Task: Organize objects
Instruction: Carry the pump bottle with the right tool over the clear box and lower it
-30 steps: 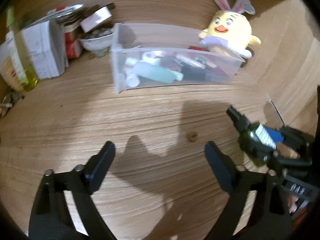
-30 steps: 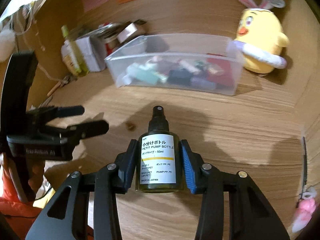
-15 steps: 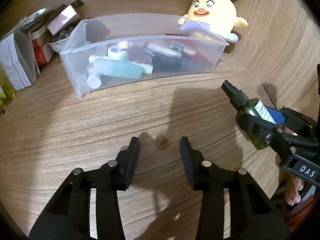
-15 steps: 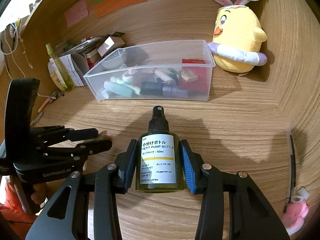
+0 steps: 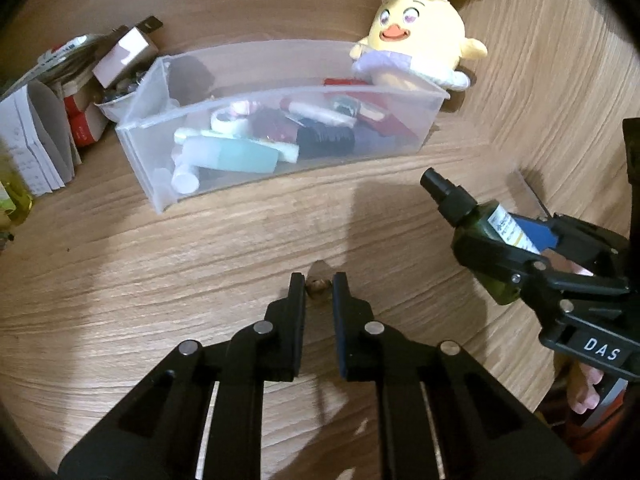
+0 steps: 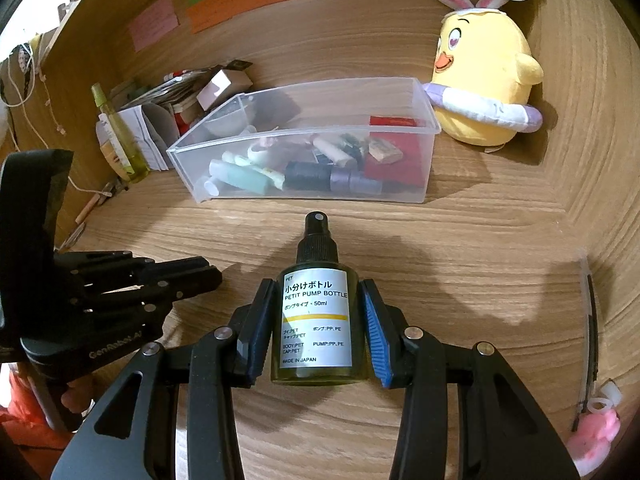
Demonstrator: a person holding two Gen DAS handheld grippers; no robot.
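Note:
My right gripper [image 6: 318, 286] is shut on a dark green pump bottle [image 6: 316, 320] with a white label, held upright above the wooden desk. The left wrist view shows that bottle [image 5: 480, 224] and the right gripper [image 5: 496, 236] at the right. My left gripper [image 5: 319, 280] points down at the desk. Its jaws are closing, with a small brown piece [image 5: 318, 287] pinched between the tips. In the right wrist view the left gripper [image 6: 208, 276] sits low at the left. A clear plastic bin [image 5: 280, 94] holding several tubes and small bottles stands behind both grippers.
A yellow chick plush [image 6: 480, 92] leans by the bin's right end. Paper boxes [image 5: 120, 56] and a tall yellow-green bottle [image 6: 120, 140] crowd the back left. Wooden walls close the back and right. A pink item [image 6: 592, 436] lies at the right edge.
The left jaws have gone from wide apart to nearly together around the small brown piece, and the left hand slid towards it. The right gripper has kept still with the bottle.

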